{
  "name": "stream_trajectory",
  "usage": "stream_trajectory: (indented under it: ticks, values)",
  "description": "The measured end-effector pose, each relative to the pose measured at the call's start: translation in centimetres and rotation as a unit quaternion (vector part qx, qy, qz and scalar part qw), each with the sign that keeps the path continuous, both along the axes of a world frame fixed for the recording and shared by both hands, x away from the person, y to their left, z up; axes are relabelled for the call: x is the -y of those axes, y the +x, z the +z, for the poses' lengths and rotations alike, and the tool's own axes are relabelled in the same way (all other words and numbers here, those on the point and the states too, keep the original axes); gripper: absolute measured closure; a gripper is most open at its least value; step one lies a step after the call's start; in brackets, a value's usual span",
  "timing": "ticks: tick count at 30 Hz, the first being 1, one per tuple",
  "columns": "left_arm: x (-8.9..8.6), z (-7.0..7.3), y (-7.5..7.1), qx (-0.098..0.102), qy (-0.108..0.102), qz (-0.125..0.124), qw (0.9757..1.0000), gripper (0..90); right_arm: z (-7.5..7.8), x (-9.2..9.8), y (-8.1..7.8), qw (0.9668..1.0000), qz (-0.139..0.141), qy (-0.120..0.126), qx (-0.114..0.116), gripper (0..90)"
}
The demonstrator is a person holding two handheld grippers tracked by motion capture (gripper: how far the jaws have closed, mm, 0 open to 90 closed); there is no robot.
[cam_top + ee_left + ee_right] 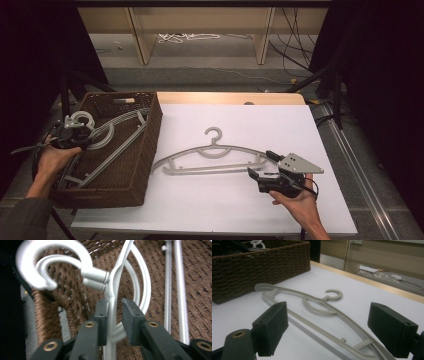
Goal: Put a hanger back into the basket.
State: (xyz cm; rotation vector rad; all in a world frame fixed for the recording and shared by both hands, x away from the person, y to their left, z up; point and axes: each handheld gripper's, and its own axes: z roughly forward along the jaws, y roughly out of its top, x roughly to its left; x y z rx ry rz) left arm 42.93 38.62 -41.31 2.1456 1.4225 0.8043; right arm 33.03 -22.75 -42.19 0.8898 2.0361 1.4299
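White table top [240,210], bordered at its far edge by a strip of bare wood and standing over a grey floor strewn with cables. A brown woven basket [145,145] sits on the table's left edge, its right wall parallel to that edge and its near corner close to the table's front-left corner. Inside it lie 2 grey hangers [112,142], stacked aslant from the far-left corner toward the near wall, their hooks at the far-left rim. A third grey hanger [215,155] lies flat on the open table near its middle, hook toward the far edge; its left tip is just beside the basket's right wall, and its right tip is near the right gripper [262,165]. Bare white surface lies between this hanger and the far edge, and again between it and the front edge; the right edge is well apart from everything. The right gripper, held low toward the front-right part of the table, has its jaws spread wide on either side of the hanger's right end without touching it. The left gripper [112,315], at the basket's left rim, straddles the neck of a stacked hanger with jaws slightly parted; 1 pad [101,315] is at the neck, the other stands clear.
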Motion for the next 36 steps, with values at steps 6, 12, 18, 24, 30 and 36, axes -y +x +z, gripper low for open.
stream_trajectory:
  ticks: [6, 12, 18, 24, 30, 36]
  values:
    - [0.8, 1.5, -0.8, 0.035, -0.015, 0.014, 0.9992, 59.4, 0.0, 0.0, -0.1, 0.9999, 0.001, 0.0, -0.011, 17.5]
    - [1.7, 2.8, -1.7, 0.062, -0.074, 0.027, 0.995, 41.8, 0.0, 0.1, 0.0, 1.0, 0.001, -0.002, 0.0, 17.5]
    - [3.1, 3.7, -2.9, 0.101, -0.143, 0.026, 0.9842, 34.1, 0.0, 0.0, 0.0, 1.0, -0.001, 0.001, 0.002, 17.4]
    - [5.6, 4.8, -4.7, 0.15, -0.201, -0.01, 0.968, 29.3, 0.0, 0.1, 0.0, 1.0, 0.0, 0.002, -0.001, 17.4]
    - [8.8, 5.5, -6.5, 0.18, -0.229, -0.06, 0.9547, 24.6, 0.0, 0.1, -0.1, 0.9999, 0.002, 0.013, -0.007, 17.4]
    - [11.6, 5.8, -7.9, 0.195, -0.25, -0.097, 0.9435, 20.8, 0.0, 0.3, 0.0, 0.9998, 0.005, 0.017, -0.005, 17.3]
